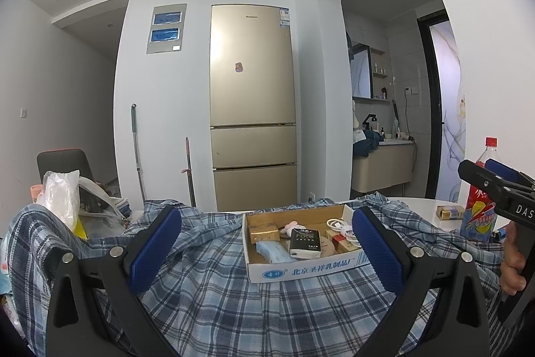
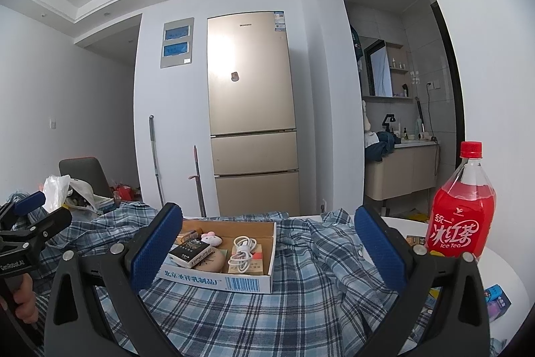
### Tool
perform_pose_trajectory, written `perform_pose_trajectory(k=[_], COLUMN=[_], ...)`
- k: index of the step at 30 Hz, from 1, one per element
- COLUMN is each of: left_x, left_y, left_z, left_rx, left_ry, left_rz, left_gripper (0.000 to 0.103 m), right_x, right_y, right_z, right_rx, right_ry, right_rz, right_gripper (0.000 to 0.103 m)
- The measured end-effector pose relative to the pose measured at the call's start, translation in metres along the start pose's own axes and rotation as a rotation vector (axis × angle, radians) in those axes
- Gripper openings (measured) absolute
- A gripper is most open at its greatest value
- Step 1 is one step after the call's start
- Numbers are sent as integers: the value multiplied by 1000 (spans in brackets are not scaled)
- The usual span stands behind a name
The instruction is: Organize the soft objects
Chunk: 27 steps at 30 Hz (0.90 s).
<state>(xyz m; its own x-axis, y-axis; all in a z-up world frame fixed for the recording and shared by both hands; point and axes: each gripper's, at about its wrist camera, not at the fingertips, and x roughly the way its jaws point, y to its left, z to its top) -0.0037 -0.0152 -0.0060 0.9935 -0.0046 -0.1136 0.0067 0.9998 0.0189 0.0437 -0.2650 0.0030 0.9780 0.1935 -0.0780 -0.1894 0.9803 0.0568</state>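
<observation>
A blue plaid shirt [image 1: 214, 293] lies spread and rumpled over the white table; it also shows in the right wrist view [image 2: 301, 300]. A shallow cardboard box [image 1: 302, 266] sits on the shirt, holding tissue packs, a white cable and small boxes; it also shows in the right wrist view [image 2: 220, 281]. My left gripper [image 1: 265, 243] is open and empty, low over the shirt, its jaws either side of the box. My right gripper [image 2: 267, 240] is open and empty over the shirt, to the box's right. Each gripper shows at the edge of the other's view [image 2: 31, 216] [image 1: 495, 179].
A red ice tea bottle [image 2: 459, 206] stands on the table [image 2: 498, 266] at the right, with small packets near it. A white plastic bag [image 1: 60, 199] and clutter sit at the left, a chair [image 1: 65, 161] behind. A gold fridge [image 1: 252, 106] stands at the far wall.
</observation>
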Motion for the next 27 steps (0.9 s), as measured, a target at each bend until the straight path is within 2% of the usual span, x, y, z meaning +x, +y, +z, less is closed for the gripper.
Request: perform_pose_trajectory(k=[27], left_x=[3], left_y=[-1], left_z=[-2], left_rx=[4], left_ry=[13], left_rz=[0], left_gripper=[103], right_x=[0], right_y=[6], right_z=[-1], right_rx=[-4], right_ry=[8], right_rz=[-7], right_gripper=[103])
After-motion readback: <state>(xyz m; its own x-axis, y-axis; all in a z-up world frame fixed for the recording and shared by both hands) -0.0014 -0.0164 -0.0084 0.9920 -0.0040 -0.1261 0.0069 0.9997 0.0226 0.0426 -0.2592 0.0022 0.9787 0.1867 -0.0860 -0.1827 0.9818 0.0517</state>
